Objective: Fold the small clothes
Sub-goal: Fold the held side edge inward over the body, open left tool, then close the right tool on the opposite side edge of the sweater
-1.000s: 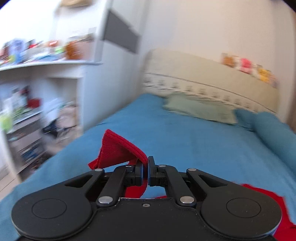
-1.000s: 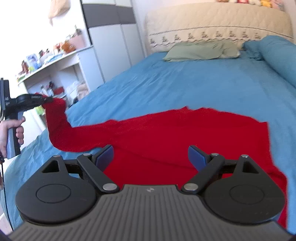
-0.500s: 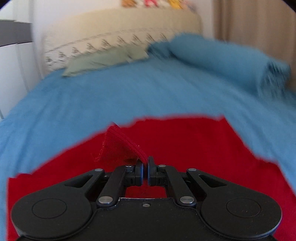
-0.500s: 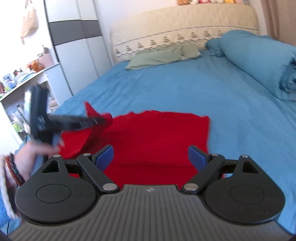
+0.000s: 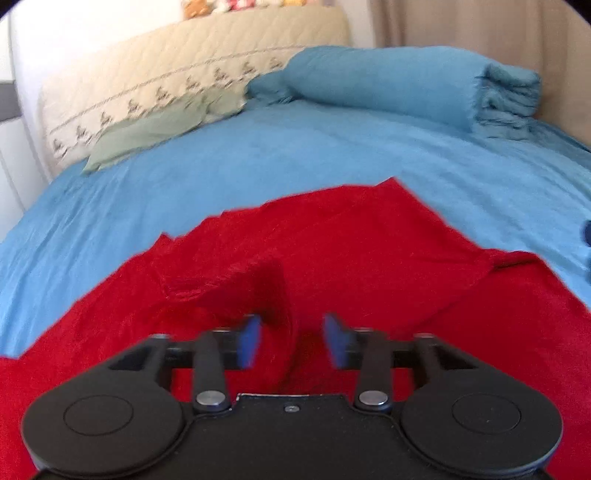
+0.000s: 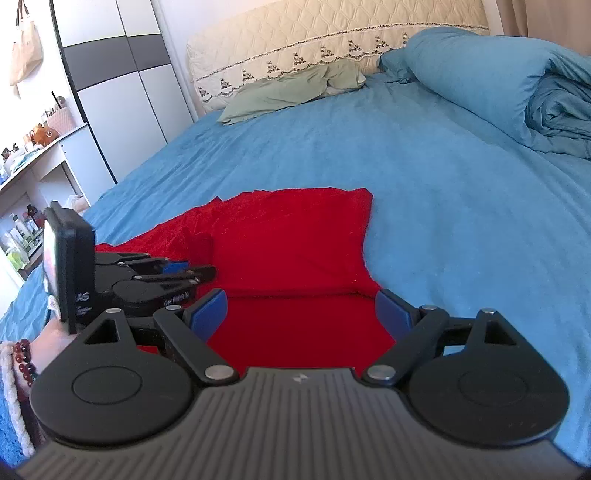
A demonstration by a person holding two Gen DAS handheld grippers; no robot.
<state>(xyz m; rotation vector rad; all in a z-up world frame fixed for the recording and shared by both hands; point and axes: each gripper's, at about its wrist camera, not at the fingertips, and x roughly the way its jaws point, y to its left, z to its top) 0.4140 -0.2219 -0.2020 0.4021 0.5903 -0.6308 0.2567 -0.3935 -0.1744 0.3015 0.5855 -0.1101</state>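
Note:
A red garment [image 5: 351, 251] lies on the blue bed sheet [image 5: 258, 162]; in the right wrist view the red garment [image 6: 295, 240] shows one side folded over the body. My left gripper [image 5: 291, 341] is open just above the cloth, with a raised red fold falling between its blue pads. The left gripper also shows in the right wrist view [image 6: 192, 271] over the garment's left side. My right gripper [image 6: 301, 310] is open and empty above the garment's near edge.
A rolled blue duvet [image 5: 406, 81] lies at the far right of the bed and a green pillow [image 6: 291, 92] at the beige headboard [image 6: 332, 33]. A wardrobe [image 6: 118, 92] and cluttered white shelves [image 6: 26, 184] stand left of the bed.
My left gripper carried the red sleeve from the bed's left side over the garment's body, then opened and let it go. The right gripper stayed open.

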